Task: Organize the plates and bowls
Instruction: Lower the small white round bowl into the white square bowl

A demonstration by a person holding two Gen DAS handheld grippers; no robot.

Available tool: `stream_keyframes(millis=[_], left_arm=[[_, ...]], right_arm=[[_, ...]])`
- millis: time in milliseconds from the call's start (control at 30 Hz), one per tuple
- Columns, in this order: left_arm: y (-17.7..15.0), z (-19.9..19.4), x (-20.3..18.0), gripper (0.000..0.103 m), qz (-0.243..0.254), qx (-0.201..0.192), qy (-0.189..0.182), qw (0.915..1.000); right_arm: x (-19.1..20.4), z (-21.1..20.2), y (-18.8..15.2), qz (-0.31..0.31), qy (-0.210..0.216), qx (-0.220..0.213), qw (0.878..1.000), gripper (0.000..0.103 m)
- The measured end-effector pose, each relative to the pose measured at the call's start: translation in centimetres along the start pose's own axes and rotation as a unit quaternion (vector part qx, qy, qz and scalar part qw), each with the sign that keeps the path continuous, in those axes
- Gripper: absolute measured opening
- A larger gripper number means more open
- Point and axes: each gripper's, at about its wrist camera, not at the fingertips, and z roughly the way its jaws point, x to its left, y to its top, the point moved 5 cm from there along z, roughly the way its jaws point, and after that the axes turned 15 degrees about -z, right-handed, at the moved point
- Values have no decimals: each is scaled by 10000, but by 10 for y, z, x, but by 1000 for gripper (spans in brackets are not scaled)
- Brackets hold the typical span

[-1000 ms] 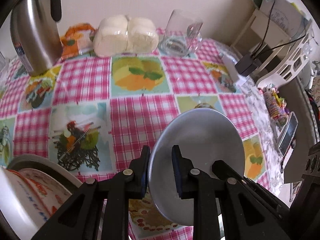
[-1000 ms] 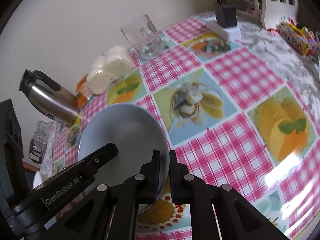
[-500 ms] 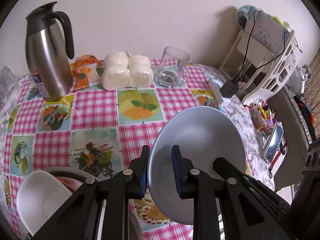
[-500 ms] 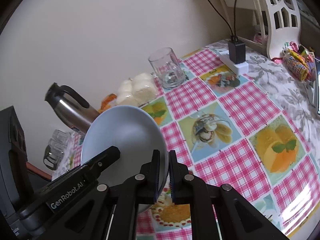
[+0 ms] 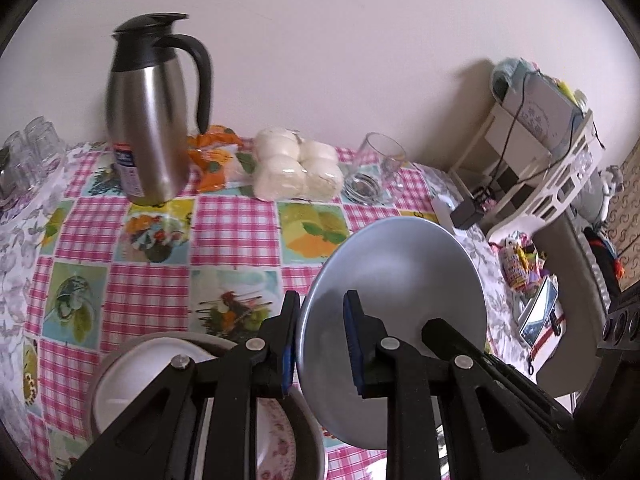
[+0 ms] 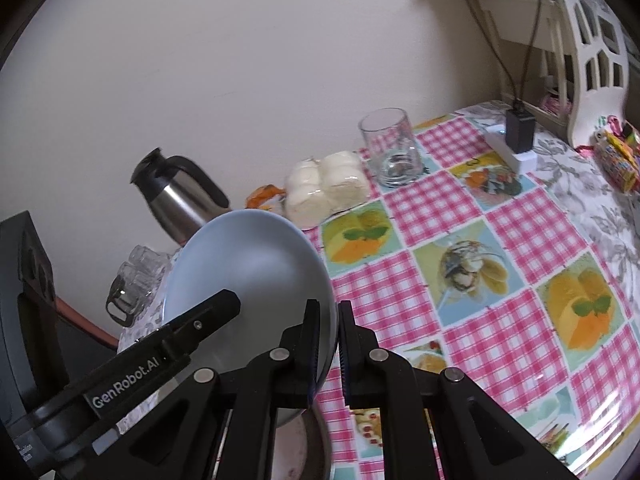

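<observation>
Two tongs, left tongs (image 5: 320, 340) and right tongs (image 6: 329, 346), are pinching one bowl (image 5: 394, 276) by opposite rims, risking a slip onto the counter (image 5: 240, 236)

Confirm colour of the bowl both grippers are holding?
Plain pale blue-grey bowl, no pattern. Clearest in the right wrist view.
</observation>
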Motion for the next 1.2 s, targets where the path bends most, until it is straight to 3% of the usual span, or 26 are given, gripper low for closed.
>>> stream_keyframes(millis=[533,1200], left_arm=[[13,-33,62,23,-586,-85,66,9982],[-16,-40,133,23,-1276,142,283,9913]], right_arm=[[66,10,-3,-513,165,109,9985,10],[123,40,-43,-1219,183,794,9892,13]])
